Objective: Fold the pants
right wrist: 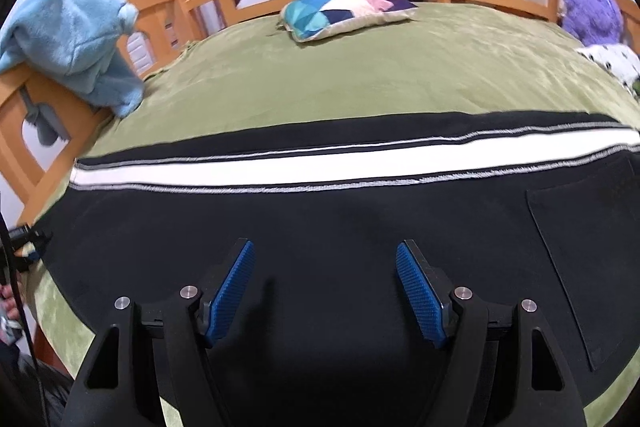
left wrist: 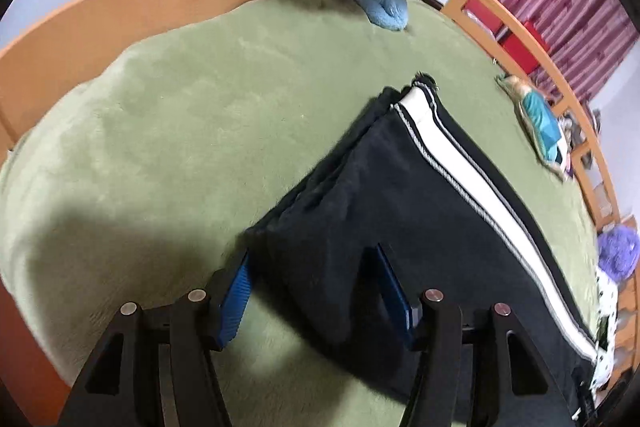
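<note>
We hold both tools spread: left tool (left wrist: 314,291) straddles the pants' (left wrist: 400,207) corner, right tool (right wrist: 325,291) hovers mid-leg.

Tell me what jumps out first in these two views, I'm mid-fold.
The black pants with a white side stripe lie flat across the green plush bedspread, filling the near half of the right wrist view. A fluffy light-blue blanket drapes over the wooden bed rail at left; a patchwork pillow sits near the far rail.
</note>
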Available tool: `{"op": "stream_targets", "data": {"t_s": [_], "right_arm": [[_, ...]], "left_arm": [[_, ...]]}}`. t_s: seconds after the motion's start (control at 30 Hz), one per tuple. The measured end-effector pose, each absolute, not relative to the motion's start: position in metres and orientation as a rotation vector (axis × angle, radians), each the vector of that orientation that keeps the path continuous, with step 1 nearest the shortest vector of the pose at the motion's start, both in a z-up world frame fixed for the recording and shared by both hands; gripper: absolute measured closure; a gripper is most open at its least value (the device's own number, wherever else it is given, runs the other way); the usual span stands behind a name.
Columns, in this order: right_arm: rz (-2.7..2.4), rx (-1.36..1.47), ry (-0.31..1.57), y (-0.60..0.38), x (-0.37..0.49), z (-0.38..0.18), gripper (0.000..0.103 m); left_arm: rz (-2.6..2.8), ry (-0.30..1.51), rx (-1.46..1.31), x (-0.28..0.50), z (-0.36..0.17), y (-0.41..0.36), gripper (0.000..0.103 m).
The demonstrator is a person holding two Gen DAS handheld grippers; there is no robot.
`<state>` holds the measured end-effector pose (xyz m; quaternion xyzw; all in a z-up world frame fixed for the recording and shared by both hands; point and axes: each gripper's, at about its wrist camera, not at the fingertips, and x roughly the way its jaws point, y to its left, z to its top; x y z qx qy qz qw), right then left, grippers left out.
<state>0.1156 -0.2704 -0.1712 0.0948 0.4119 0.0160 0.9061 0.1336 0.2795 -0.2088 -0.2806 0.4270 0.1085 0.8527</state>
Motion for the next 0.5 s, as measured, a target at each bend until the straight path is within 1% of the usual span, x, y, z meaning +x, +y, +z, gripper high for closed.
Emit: {"op": "stream_targets", "data": {"t_s": [0.07, 0.13, 0.17, 0.2, 0.27, 0.37, 0.5], "right_arm": [[0.028, 0.237, 0.856, -0.275, 0.117, -0.173, 0.030], [0.027, 0.259, 0.864, -0.277, 0.120, -0.174, 0.030], [0.027, 0.263, 0.865, -0.276, 0.120, -0.173, 0.032], [0.029, 0.260, 0.863, -0.275, 0.120, -0.172, 0.033], [0.032, 0.249, 0.853, -0.273, 0.116, -0.169, 0.033], [0.034, 0.229, 0.826, -0.275, 0.106, -0.160, 0.033], [0.029, 0.227, 0.793, -0.289, 0.090, -0.150, 0.033]], "left_arm": [[0.235, 0.871, -0.644, 0.134, -0.210, 0.284, 0.047], [0.242, 0.859, -0.689, 0.135, -0.211, 0.288, 0.068], [0.214, 0.872, -0.706, 0.136, -0.212, 0.289, 0.080], [0.183, 0.877, -0.728, 0.137, -0.210, 0.289, 0.085], [0.181, 0.856, -0.720, 0.135, -0.197, 0.285, 0.086], [0.190, 0.809, -0.625, 0.131, -0.163, 0.265, 0.087], [0.171, 0.728, -0.463, 0.125, -0.098, 0.208, 0.087]]}}
